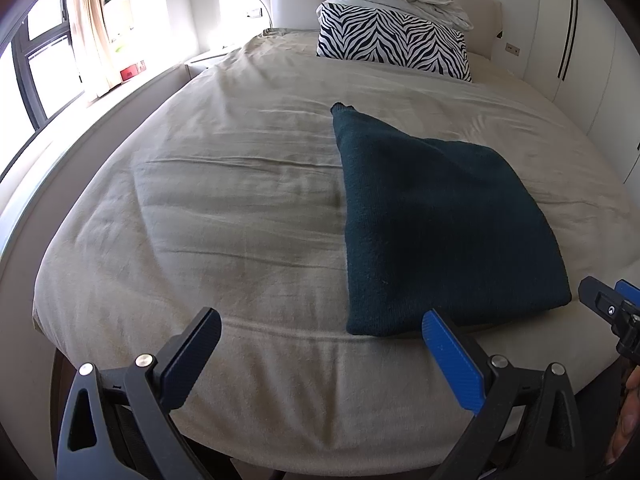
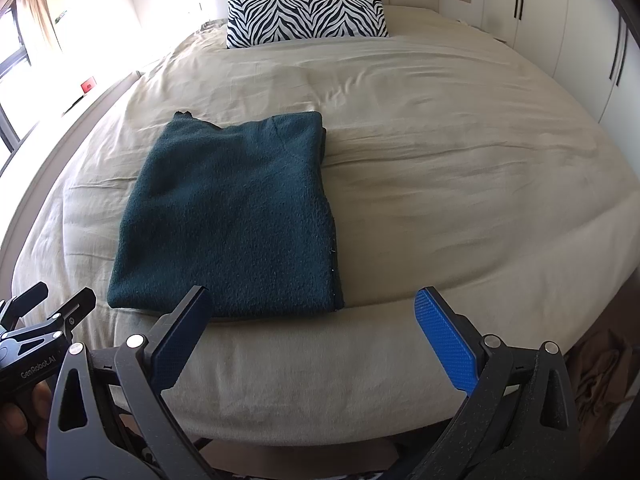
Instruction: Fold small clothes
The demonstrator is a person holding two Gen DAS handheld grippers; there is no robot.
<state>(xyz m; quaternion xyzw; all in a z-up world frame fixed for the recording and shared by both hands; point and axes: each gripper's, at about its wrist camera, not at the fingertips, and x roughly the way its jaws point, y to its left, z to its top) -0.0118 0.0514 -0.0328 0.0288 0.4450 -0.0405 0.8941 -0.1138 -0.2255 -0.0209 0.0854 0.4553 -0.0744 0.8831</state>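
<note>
1. Nearest the lens in the left wrist view, the left gripper (image 1: pixel 320 330) has its jaws spread wide apart and holds nothing; its blue pad (image 1: pixel 450 364) overlaps the lower edge of the dark green garment (image 1: pixel 432 216) in the picture, though I cannot tell if it actually touches
2. Across in the right wrist view, the right gripper (image 2: pixel 314 312) is just as wide apart and also empty, its dark finger (image 2: pixel 180 340) at the bottom centre of the frame just beside the garment's near edge
3. That garment (image 2: pixel 232 216) lies flat on the beige bed cover (image 2: pixel 440 160), already folded into a rough rectangle; its long axis runs from bottom to top of the frame, toward the zebra-print pillow (image 2: pixel 304 14)
4. From the left gripper the garment sits up and to the right; from the right gripper it sits up and to the left, so it lies between the 2 tools, its near hem close to both
5. Judging by this, the near hem is the edge to pinch next, 1 corner per gripper, and neither arm looks clearly nearer
6. In the lower right of the left view the right gripper (image 1: pixel 612 308) shows beside the garment's corner
</note>
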